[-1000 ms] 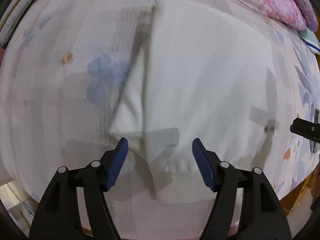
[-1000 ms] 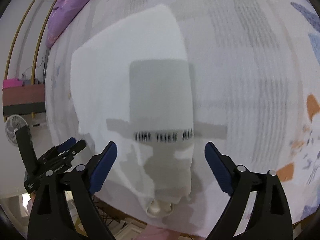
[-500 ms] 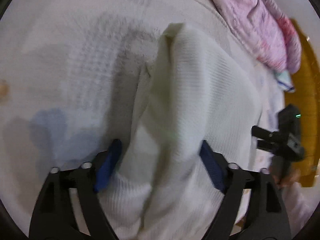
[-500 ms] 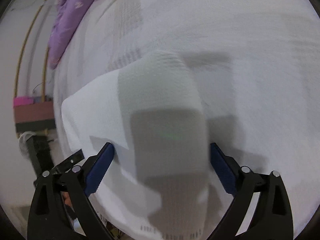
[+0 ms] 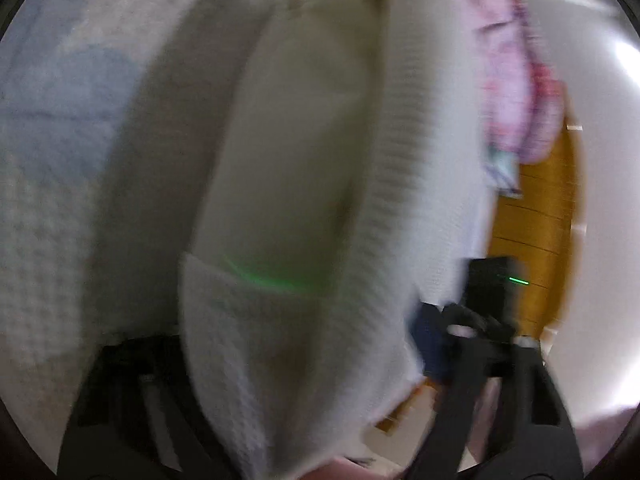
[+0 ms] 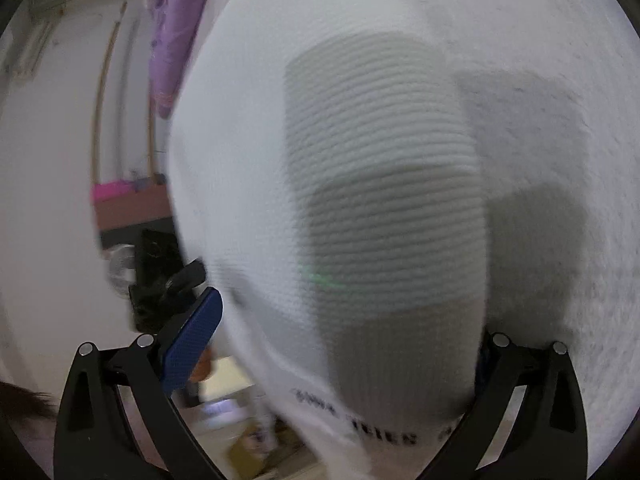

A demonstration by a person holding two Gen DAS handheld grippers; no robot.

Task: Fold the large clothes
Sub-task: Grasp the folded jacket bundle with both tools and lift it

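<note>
Folding the white knit sweater (image 6: 360, 200) now: I am reaching both open tongs, left gripper (image 5: 280, 360) and right gripper (image 6: 344, 344), around its 6 o'clock hem; next I must pinch.

- I see a pink quilt (image 5: 516, 92) bunched at the bed's far end.
- A purple blanket (image 6: 176, 36) hangs beside the wall.
- An orange wooden door (image 5: 536, 236) stands behind.

Home bedroom, patterned bedsheet (image 5: 60, 128), pink quilt (image 5: 516, 80)
</note>
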